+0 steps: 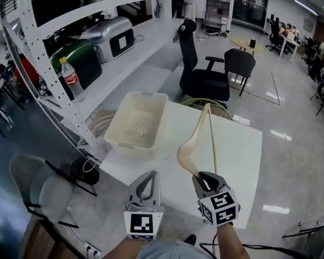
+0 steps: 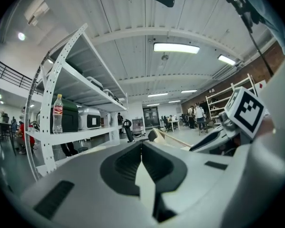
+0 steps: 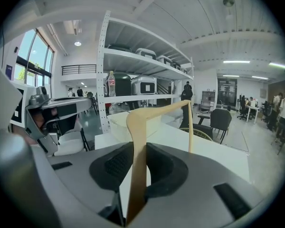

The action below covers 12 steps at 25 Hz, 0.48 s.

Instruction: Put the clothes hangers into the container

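A light wooden clothes hanger [image 1: 197, 136] sticks up and forward over the white table [image 1: 235, 150], its lower end clamped in my right gripper [image 1: 205, 178]. In the right gripper view the hanger [image 3: 137, 160] runs up between the pads of the right gripper [image 3: 135, 148], which is shut on it. The cream perforated container [image 1: 136, 95] sits at the table's far left corner with nothing in it, and shows behind the hanger as the container [image 3: 116, 122]. My left gripper [image 1: 147, 174] hovers at the near table edge, left of the right one. Its jaws in the left gripper view [image 2: 141, 144] meet with nothing between them.
A white metal rack [image 1: 54, 99] stands along the left with a cola bottle [image 1: 73, 77] and hard cases on its shelves. A black office chair [image 1: 200, 74] stands beyond the table. A grey chair [image 1: 43, 188] is near left, on the floor.
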Each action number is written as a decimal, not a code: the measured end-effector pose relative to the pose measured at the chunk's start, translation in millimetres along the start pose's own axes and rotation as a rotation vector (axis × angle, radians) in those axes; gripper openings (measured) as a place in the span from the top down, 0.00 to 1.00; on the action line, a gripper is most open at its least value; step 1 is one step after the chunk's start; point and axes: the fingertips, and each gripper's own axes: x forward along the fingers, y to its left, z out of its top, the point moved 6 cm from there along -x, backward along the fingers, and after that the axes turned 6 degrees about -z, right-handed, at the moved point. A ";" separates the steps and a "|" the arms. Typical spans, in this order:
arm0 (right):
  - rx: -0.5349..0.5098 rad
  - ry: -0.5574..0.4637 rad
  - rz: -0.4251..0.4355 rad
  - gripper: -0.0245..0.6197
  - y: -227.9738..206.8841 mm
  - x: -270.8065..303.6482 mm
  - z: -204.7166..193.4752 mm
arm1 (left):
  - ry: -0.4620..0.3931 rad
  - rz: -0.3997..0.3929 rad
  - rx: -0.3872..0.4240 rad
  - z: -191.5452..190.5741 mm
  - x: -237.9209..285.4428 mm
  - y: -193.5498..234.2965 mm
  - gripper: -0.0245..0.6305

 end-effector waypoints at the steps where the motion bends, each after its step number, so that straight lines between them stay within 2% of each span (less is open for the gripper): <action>1: 0.005 0.001 0.001 0.82 5.5 8.8 4.9 | -0.003 -0.001 0.009 -2.5 2.0 13.3 0.94; 3: 0.007 0.002 -0.001 0.82 16.7 25.8 15.0 | -0.008 -0.004 0.012 -5.2 5.9 38.1 0.94; 6: 0.008 0.003 -0.018 0.82 31.9 49.8 30.9 | -0.015 -0.007 -0.025 -4.9 11.1 70.8 0.94; 12: 0.002 0.004 -0.044 0.82 62.1 92.0 60.0 | -0.034 -0.031 0.002 -15.3 14.5 131.9 0.94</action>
